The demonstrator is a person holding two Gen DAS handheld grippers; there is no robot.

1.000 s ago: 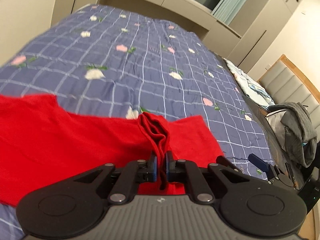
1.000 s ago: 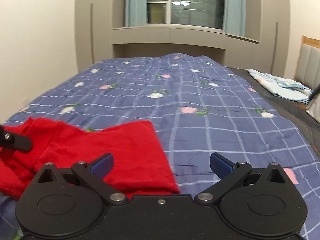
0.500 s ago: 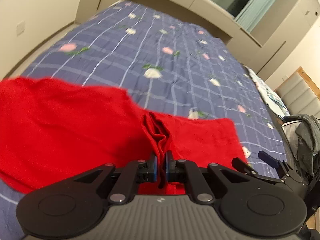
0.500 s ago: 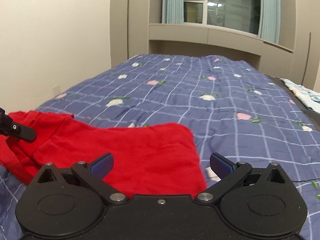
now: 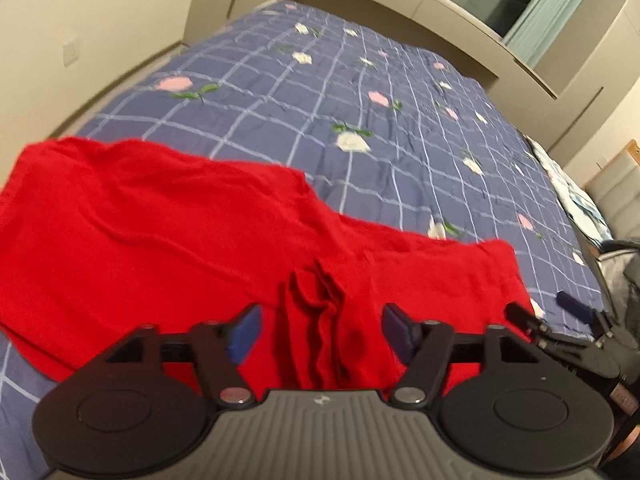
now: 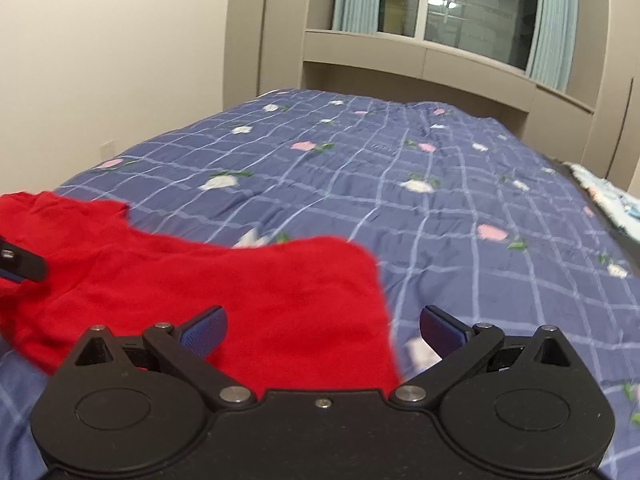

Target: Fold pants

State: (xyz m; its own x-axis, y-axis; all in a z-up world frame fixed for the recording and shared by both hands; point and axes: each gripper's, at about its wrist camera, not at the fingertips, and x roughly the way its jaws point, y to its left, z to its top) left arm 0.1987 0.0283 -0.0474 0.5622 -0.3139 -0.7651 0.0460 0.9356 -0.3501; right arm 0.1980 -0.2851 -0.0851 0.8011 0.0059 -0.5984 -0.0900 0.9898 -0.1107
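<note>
While the red pants (image 5: pixel 168 240) lie spread across the near part of the bed (image 5: pixel 360 100), on its blue checked, flowered cover, the left gripper (image 5: pixel 322 334) hangs low over them with its jaws just opened. Its blue-padded fingers (image 5: pixel 245 332) now stand apart, and a bunched ridge of red cloth (image 5: pixel 320 320) rises in the gap between them, touching neither pad as far as the view shows. That ridge sits near the middle of the garment: one broad part reaches off to the left of the fingers, and a narrower part runs right toward the other tool.

In the left wrist view the right gripper (image 5: pixel 540 312) shows at the right edge, close to the pants' right-hand end. From its own camera, the right gripper (image 6: pixel 322 330) has its fingers (image 6: pixel 204 332) spread wide with nothing pinched. The pants (image 6: pixel 240 300) lie under and ahead of its left finger, their edge falling in the gap between the two, while the right finger is over bare cover (image 6: pixel 480 184). A tip of the left tool (image 6: pixel 20 264) pokes in at the left edge of that view, over the red cloth.
</note>
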